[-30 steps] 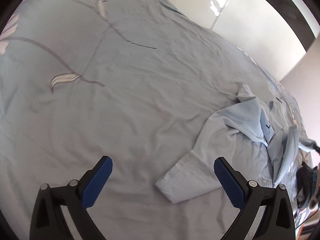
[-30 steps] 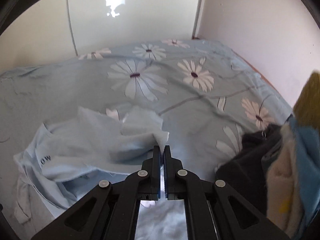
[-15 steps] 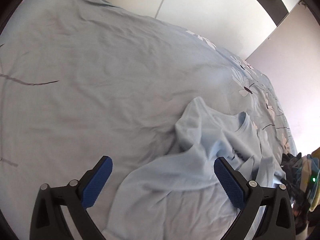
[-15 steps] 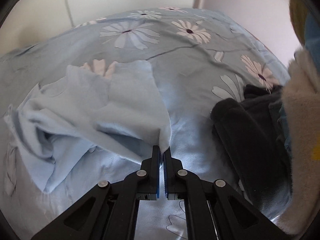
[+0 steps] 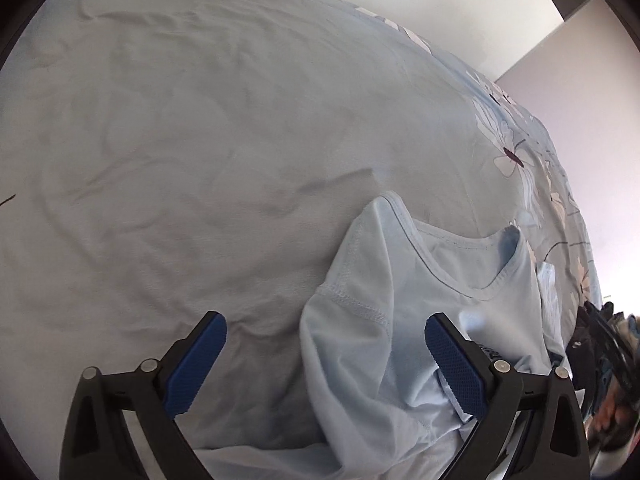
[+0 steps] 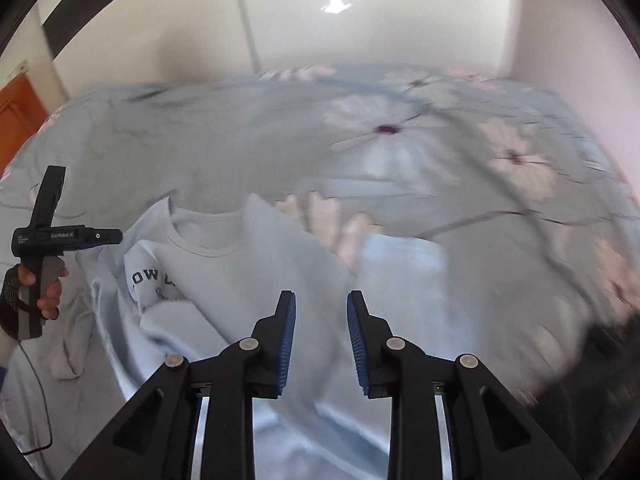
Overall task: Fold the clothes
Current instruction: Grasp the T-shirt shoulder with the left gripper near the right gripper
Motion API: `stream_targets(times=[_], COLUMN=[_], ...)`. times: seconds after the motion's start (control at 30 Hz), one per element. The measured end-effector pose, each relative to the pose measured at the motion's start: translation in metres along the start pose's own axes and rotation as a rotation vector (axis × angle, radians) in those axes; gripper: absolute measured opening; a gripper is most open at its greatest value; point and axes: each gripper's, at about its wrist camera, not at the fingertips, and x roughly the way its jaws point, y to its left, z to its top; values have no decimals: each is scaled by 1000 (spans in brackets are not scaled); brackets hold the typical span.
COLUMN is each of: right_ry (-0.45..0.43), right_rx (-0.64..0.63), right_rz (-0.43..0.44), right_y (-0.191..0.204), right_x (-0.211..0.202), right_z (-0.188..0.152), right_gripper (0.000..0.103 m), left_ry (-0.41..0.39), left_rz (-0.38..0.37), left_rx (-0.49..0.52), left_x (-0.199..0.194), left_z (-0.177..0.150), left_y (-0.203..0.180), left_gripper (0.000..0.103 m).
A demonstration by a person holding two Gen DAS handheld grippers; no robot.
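A light blue T-shirt point(image 5: 400, 280) lies crumpled on the bed, neckline facing away. My left gripper point(image 5: 326, 360) is open and low over its shoulder seam, with sleeve fabric lying between the blue pads point(image 5: 200, 356). In the right wrist view the same T-shirt point(image 6: 240, 280) shows dark lettering on a folded-over part. My right gripper point(image 6: 322, 336) hovers above the shirt's body, open by a narrow gap with nothing pinched. A hand point(image 6: 50, 286) holds the left tool at the shirt's left side.
The bed sheet point(image 6: 380, 132) is pale blue with daisy prints and fills both views. A dark pile of clothes point(image 6: 600, 360) sits at the right, blurred, and shows as dark clothes point(image 5: 592, 340) at the left view's edge. A small pale cloth point(image 6: 72, 344) lies left of the shirt.
My right gripper has opened and let go of the shirt's edge, which has dropped onto the bed. My left gripper has moved in close over the shirt's shoulder.
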Motion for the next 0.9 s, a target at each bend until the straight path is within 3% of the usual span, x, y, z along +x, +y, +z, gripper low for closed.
stream_targets(times=[0.13,0.23,0.3,0.43,0.6,0.63,0.7,0.73,0.9], right_ry=[44,77,100,142,144,146,146,142,56], right_rx=[-31,-54,-69,-99,-118,-125,-138,-140,-79], right_rz=[11,20,26,37,62,64,52,48,56], right_y=[0,0,0,0,8,10,13,13,6], right_x=[32,57,73,104,101,100,96,93,59], right_z=[6,10,13,18,15,14,13,11,7], right_gripper=[28,38,45,46,45,43,13,8,6], left_ry=[10,26,35,28,66,70,61,56,3], left_rz=[21,-1,-37,-152,-237,-248,-269,-284,-404], left_rx=[46,69,62,12,61,72,74,64,-34], left_x=[6,9,10,5,3,3,-3,-4,-11], left_z=[-2,-6,-7,-8,-12,-13,-17,-20,-13], left_y=[-4,-3,1,15,6,3,3,3,9], left_gripper=[94,90,88,88,84,82,80,79,76])
